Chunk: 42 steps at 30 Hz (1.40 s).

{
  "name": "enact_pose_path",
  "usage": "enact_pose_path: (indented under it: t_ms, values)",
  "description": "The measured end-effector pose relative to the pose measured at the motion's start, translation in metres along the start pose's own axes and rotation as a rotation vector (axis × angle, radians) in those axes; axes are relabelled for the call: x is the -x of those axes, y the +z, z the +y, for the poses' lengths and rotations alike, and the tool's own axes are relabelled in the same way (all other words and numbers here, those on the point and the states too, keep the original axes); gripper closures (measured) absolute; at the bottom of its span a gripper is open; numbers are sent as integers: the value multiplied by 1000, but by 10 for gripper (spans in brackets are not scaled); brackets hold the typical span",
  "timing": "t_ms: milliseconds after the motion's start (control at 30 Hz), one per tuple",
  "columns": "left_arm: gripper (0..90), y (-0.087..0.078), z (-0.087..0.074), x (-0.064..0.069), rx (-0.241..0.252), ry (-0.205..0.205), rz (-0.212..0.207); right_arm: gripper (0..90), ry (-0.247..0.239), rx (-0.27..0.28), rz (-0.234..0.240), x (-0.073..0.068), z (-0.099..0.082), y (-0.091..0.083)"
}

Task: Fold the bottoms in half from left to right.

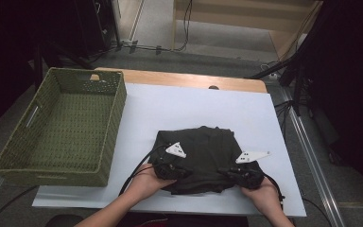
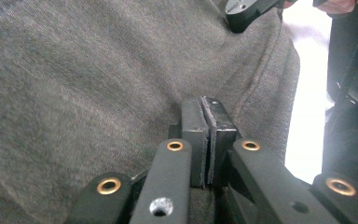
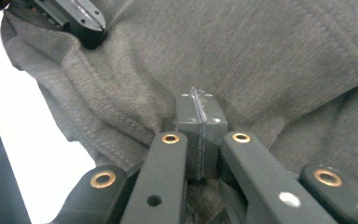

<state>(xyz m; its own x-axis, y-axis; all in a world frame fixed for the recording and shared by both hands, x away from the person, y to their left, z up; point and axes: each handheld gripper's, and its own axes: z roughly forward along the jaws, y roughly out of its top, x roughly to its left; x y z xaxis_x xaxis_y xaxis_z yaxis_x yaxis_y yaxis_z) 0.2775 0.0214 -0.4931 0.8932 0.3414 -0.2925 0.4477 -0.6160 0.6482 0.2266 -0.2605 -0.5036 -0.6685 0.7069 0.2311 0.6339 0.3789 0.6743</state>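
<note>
A dark grey folded garment (image 1: pixel 203 146) lies on the white sheet, toward its near edge. My left gripper (image 1: pixel 183 173) rests on the garment's near left part, its jaws pressed flat together (image 2: pixel 209 101) over the cloth. My right gripper (image 1: pixel 226 173) lies on the near right part, also shut (image 3: pixel 198 94), pads meeting with a thin seam between them. No fold of cloth is visible between either pair of pads. Each gripper view catches the other gripper's tip farther off: the right gripper (image 2: pixel 242 13) and the left gripper (image 3: pixel 84 22), both lying on the garment (image 2: pixel 88 79) (image 3: pixel 270 56).
A green woven basket (image 1: pixel 116 118), empty, stands at the left of the table. The white sheet (image 1: pixel 179 109) covers a wooden table (image 1: pixel 194 79). Black cables trail from both grippers over the near edge. Stands and cables crowd the floor beyond.
</note>
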Motion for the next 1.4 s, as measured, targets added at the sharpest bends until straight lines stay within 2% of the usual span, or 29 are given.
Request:
enact_pose_path:
  t_ms: [200, 300, 367, 433, 567, 667, 733, 800, 900, 1167, 1400]
  values:
    - [900, -2, -5, 5, -15, 2, -3, 877, -18, -13, 13, -7, -7, -1]
    - [900, 1, -9, 7, -16, -16, -1, 878, -32, -16, 19, -9, -10, 0]
    - [900, 4, -11, 10, -11, -2, 26, 879, -40, -21, 18, -10, -10, 2]
    - [900, 6, -10, 10, -13, 14, 35, 879, -47, -18, 27, -10, -10, 6]
    - [900, 7, -11, 8, 4, 13, 23, 878, -82, -19, 29, -11, -7, 9]
    - [900, 7, -11, 9, 6, 20, 27, 877, -67, -34, 37, -10, 1, 4]
    - [900, 7, -11, 9, 9, 21, 25, 877, -61, 12, 25, -7, 8, -3]
    - [900, 7, -11, 8, 4, 14, 20, 876, -31, 47, 28, -4, 13, -6]
    - [900, 7, -11, 8, 3, 10, 21, 876, -9, 48, 5, -1, 20, -5]
    - [900, 7, -10, 7, 7, 0, 14, 875, 55, 117, -43, 12, 40, -8]
    - [900, 7, -10, 7, 5, 0, 11, 875, 72, 129, -76, 20, 51, -5]
